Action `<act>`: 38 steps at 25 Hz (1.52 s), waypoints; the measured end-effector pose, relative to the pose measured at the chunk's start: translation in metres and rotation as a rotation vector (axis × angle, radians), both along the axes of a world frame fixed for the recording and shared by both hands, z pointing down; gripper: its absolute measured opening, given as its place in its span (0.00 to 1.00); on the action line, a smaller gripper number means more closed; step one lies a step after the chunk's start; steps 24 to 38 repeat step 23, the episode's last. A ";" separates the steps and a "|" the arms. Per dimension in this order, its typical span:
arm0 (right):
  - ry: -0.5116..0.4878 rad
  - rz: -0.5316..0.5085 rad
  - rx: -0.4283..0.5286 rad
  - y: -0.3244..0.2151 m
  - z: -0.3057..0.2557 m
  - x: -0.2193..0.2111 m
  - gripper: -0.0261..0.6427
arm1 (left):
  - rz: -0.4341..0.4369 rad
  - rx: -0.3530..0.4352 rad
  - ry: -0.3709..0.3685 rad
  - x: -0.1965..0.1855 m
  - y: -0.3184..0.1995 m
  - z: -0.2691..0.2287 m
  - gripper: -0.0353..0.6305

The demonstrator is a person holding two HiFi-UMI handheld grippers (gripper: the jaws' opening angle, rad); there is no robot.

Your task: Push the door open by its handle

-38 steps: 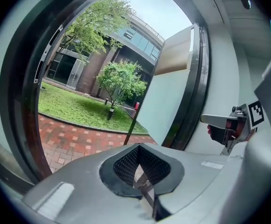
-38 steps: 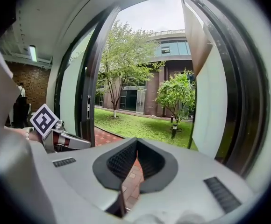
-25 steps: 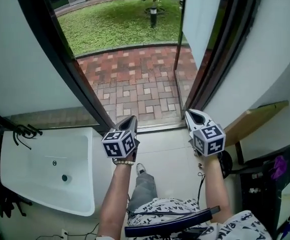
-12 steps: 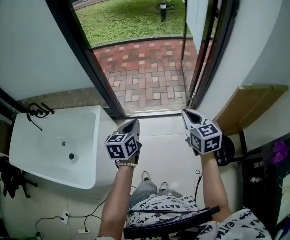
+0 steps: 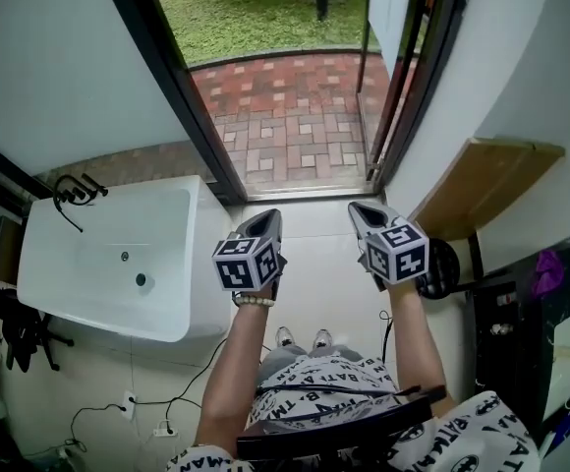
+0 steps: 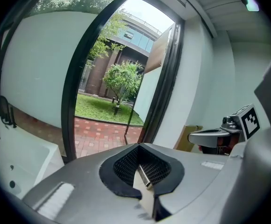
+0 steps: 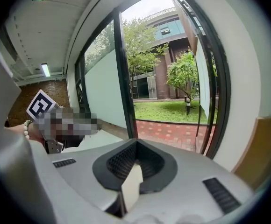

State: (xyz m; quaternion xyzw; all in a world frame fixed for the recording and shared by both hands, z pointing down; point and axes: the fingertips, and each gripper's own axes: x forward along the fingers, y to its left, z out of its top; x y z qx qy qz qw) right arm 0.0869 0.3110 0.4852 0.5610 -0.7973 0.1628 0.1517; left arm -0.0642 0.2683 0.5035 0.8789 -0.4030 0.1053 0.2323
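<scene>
Doorway [image 5: 295, 28] open onto brick paving [image 5: 275, 136]; only head view shows sink [image 5: 69, 273] beside left gripper [image 5: 265, 220]. It and right gripper [image 5: 360, 210] clenched empty, short of threshold [image 5: 305, 193].

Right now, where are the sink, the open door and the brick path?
sink [image 5: 88, 254], head view, bare basin floor.
door [image 5: 388, 8], head view, pale pane.
brick path [image 5: 285, 116], head view, middle of paving.
</scene>
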 end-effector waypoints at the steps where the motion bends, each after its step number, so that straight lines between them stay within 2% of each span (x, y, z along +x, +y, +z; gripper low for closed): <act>1: 0.002 0.002 -0.001 0.000 -0.001 -0.002 0.05 | 0.003 0.006 0.003 -0.001 0.000 -0.002 0.04; 12: 0.011 0.038 0.034 -0.012 -0.014 -0.004 0.05 | 0.004 0.052 0.022 -0.011 -0.015 -0.018 0.04; 23: 0.027 0.048 0.056 -0.032 -0.024 -0.006 0.05 | 0.006 0.046 0.029 -0.015 -0.034 -0.018 0.04; 38: 0.027 0.048 0.056 -0.032 -0.024 -0.006 0.05 | 0.006 0.046 0.029 -0.015 -0.034 -0.018 0.04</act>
